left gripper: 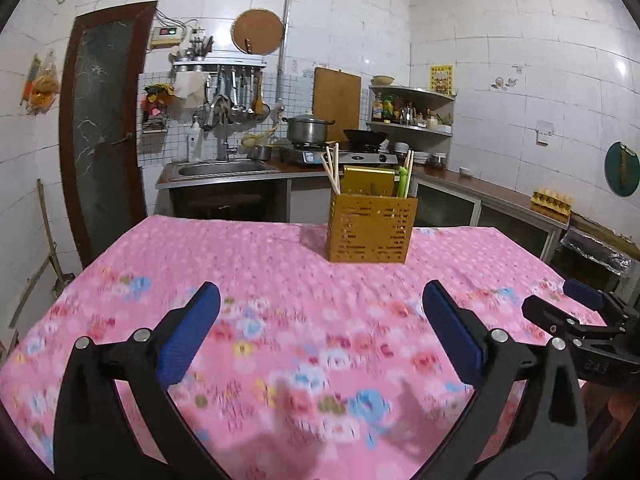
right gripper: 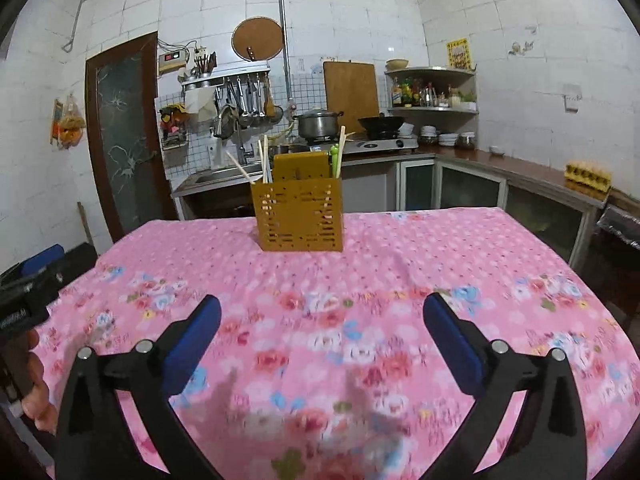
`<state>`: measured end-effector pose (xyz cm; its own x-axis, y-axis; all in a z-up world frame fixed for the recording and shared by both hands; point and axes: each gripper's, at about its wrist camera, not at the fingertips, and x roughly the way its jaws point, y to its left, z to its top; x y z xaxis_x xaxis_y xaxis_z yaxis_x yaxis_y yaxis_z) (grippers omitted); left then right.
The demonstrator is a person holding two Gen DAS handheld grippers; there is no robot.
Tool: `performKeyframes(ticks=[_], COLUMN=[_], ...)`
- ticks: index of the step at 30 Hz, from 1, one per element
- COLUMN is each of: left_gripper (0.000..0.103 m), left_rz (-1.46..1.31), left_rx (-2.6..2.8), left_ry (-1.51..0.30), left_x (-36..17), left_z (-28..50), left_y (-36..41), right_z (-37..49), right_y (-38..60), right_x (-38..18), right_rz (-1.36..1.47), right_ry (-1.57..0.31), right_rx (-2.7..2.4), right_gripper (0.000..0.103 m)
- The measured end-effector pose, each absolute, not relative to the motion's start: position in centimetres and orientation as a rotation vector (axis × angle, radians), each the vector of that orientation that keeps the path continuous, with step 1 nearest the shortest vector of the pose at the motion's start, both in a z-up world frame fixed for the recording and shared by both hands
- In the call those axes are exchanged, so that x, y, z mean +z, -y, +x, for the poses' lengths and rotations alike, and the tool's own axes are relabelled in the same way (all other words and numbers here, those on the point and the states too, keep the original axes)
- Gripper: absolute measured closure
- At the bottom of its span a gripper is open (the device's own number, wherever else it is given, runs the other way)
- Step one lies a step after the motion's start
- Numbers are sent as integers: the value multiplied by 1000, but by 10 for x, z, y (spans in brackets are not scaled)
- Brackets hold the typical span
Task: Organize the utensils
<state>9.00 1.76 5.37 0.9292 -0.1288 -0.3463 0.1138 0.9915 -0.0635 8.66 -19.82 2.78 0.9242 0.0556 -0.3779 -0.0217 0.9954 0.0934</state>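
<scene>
Blue-padded left gripper (left gripper: 321,300) and right gripper (right gripper: 322,312) hover side by side, jaws spread and gripping nothing, over pink tablecloth (right gripper: 440,264) well short of the utensil holder (right gripper: 299,218).

Utensil holder (left gripper: 370,229) standing on the table (left gripper: 248,280) toward its far edge, chopsticks (left gripper: 332,172) upright in it, sink (left gripper: 224,169) and stove (left gripper: 340,156) on the counter behind, both grippers near the table's front edge, left gripper (left gripper: 320,320) beside right gripper (right gripper: 322,322)

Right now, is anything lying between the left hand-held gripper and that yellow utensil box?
No. In the left wrist view, only bare pink floral tablecloth separates the left hand-held gripper from the utensil box.
</scene>
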Motion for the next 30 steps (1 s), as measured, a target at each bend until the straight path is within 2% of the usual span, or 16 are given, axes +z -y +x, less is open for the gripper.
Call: performKeyframes(ticks=[8,15,30], left_gripper=[5,5,5], left_rz=[-7,-1,13], left_rx=[-43,-63,-81], left_ry=[-347,-326,-303], left_x=[16,12,12], left_z=[63,57,57], left_y=[-8,-5,-1], right_z=[68,54,48], right_y=[193,196,195], right_x=[10,10,11], right_rz=[65,58,57], right_ry=[-327,-259,-254], right_rx=[9,-42,-52], right_gripper=[4,4,4])
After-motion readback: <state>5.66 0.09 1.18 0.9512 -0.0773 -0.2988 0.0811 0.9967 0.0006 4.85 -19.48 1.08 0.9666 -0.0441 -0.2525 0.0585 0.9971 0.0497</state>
